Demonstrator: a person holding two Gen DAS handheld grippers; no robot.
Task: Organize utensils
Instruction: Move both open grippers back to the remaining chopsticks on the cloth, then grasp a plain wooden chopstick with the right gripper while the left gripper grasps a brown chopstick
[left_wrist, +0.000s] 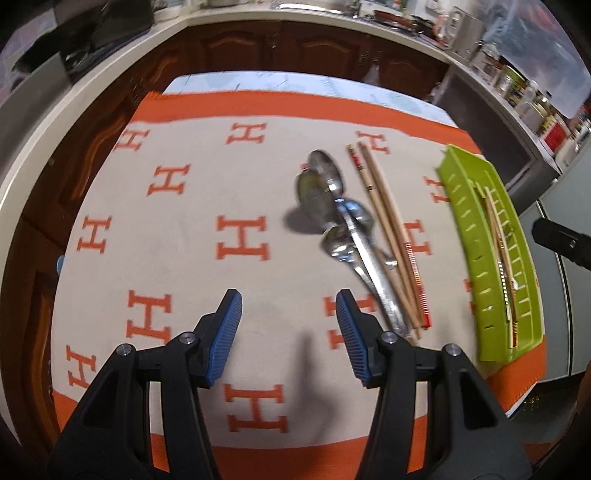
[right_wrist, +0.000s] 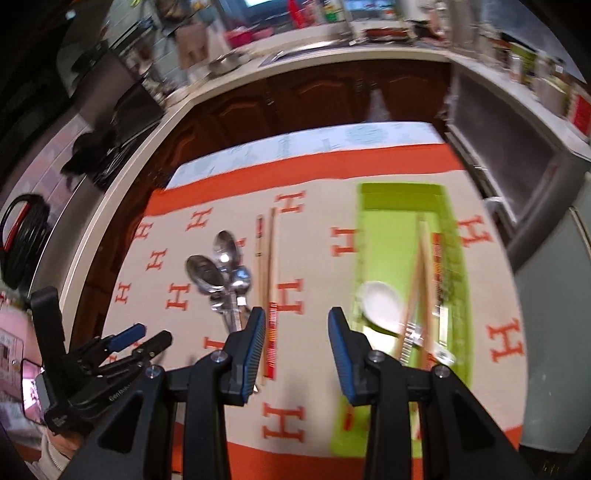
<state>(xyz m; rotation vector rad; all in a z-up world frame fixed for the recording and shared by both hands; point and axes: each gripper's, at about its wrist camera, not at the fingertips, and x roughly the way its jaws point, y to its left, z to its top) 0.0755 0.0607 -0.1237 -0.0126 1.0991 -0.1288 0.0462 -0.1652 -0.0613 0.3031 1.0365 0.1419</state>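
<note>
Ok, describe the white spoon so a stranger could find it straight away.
Start at the green tray on the right of the orange-bordered H-patterned cloth. The white spoon lies at its near end, beside chopsticks. It alone is white; the spoons left on the cloth are shiny metal.

Bright indoor light, soft shadows, motion blur, glare on spoons, fisheye-warped dark edges

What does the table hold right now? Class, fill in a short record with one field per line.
cloth: orange-bordered, H pattern
spoons: metal, piled on the cloth
loose chopsticks: on the cloth, right of the spoons
tray: green, holding chopsticks and a white spoon
left gripper: open, empty
right gripper: open, empty
</note>
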